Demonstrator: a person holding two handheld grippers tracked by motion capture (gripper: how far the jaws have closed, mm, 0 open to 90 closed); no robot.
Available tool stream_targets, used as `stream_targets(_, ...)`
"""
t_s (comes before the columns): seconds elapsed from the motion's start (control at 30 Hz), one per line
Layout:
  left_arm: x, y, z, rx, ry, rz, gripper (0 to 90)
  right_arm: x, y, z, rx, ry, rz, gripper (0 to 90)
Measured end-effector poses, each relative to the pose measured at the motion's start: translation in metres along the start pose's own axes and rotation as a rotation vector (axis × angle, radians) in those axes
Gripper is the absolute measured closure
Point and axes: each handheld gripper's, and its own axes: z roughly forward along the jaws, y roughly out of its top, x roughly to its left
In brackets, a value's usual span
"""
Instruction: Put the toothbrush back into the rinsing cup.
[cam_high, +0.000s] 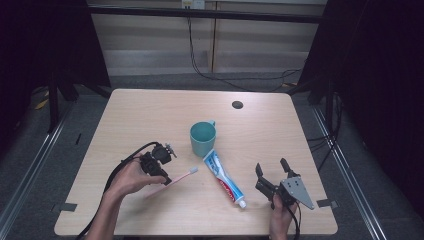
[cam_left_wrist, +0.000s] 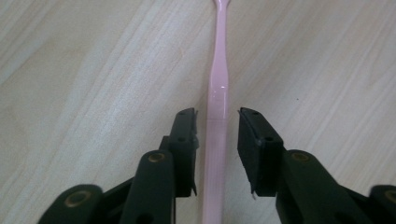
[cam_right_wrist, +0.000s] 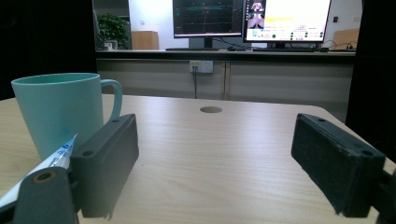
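Teal mug (cam_high: 203, 138) upright near the middle of the wooden table (cam_high: 150, 115), handle turned to the far side. Toothpaste tube (cam_high: 224, 178) lies flat just in front of the mug, cap end toward the near edge. Dark round hole (cam_high: 237, 104) in the tabletop near the far edge; two lit monitors (cam_right_wrist: 252, 17) on a counter beyond.

The high view looks down on the pale wooden table (cam_high: 150, 115). The right gripper view skims it level; both share the teal plastic mug (cam_high: 202, 137) (cam_right_wrist: 56, 109). The left gripper view hangs close above the slim pink plastic toothbrush (cam_left_wrist: 218, 93).
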Motion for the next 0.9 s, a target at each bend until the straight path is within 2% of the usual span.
stream_targets(0.03,0.0,0.0,0.001,0.0,0.009,-0.003,66.1,0.0,0.0,0.0,0.0,0.0,0.0,14.3)
stream_targets(0.27,-0.002,0.002,0.008,0.018,0.005,0.016,65.8,0.0,0.0,0.0,-0.002,-0.001,0.0,14.2)
stream_targets(0.37,-0.003,0.002,0.011,0.024,0.017,0.044,65.1,0.0,0.0,0.0,-0.001,-0.001,0.0,14.2)
stream_targets(0.6,-0.002,0.001,0.019,0.044,0.03,0.046,65.1,0.0,0.0,0.0,0.0,0.0,0.0,14.3)
stream_targets(0.83,-0.004,0.001,0.019,0.033,0.047,0.053,65.4,0.0,0.0,0.0,0.003,0.002,0.001,14.2)
stream_targets(0.9,-0.007,0.003,0.02,0.049,0.066,0.077,65.6,0.0,0.0,0.0,0.001,0.003,-0.001,14.2)
